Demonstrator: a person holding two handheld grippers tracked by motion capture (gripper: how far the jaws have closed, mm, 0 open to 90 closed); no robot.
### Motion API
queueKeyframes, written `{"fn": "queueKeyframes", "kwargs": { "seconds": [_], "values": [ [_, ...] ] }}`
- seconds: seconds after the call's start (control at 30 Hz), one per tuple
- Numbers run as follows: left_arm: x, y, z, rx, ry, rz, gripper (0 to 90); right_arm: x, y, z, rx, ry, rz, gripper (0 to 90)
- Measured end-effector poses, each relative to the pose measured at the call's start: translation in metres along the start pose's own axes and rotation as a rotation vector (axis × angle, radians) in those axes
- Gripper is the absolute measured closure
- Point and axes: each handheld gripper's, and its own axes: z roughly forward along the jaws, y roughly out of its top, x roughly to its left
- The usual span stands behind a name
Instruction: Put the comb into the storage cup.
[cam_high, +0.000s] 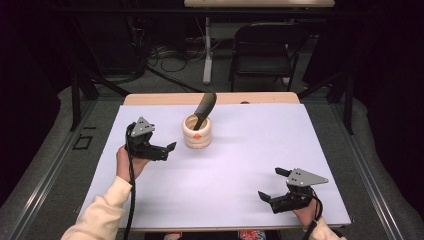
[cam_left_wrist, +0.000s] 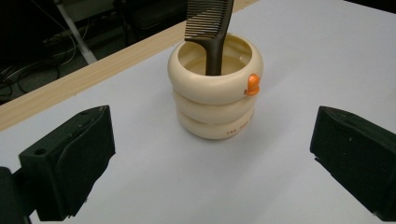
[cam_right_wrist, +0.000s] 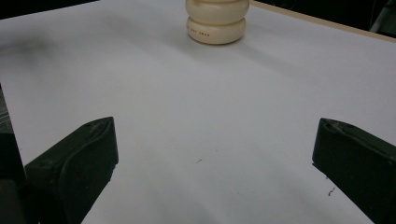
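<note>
The ribbed cream cup (cam_high: 197, 132) stood at the bench's (cam_high: 240, 175) twelve o'clock, a dark comb (cam_high: 204, 106) leaning inside. The left gripper (cam_high: 167, 150), released, sat at its nine o'clock; the right gripper (cam_high: 272, 185), also spread, waited at five. A careless grab could likely tip the cup or snag the comb.

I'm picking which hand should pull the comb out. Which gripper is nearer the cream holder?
Left. The left gripper sits open just beside the cream holder, jaws facing it. The right gripper is open too, far off near the table's front edge.
</note>
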Motion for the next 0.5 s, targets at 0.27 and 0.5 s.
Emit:
{"fn": "queueKeyframes", "kwargs": {
  "seconds": [0.27,0.5],
  "values": [
    [-0.012,-0.021,-0.017,-0.002,0.02,0.008,0.0,0.0,0.0,0.0,0.004,-0.003,0.003,0.0],
    [-0.017,-0.041,-0.033,-0.005,0.036,-0.01,0.1,0.0,0.0,0.0,0.005,-0.001,-0.001,0.0]
  ]
}}
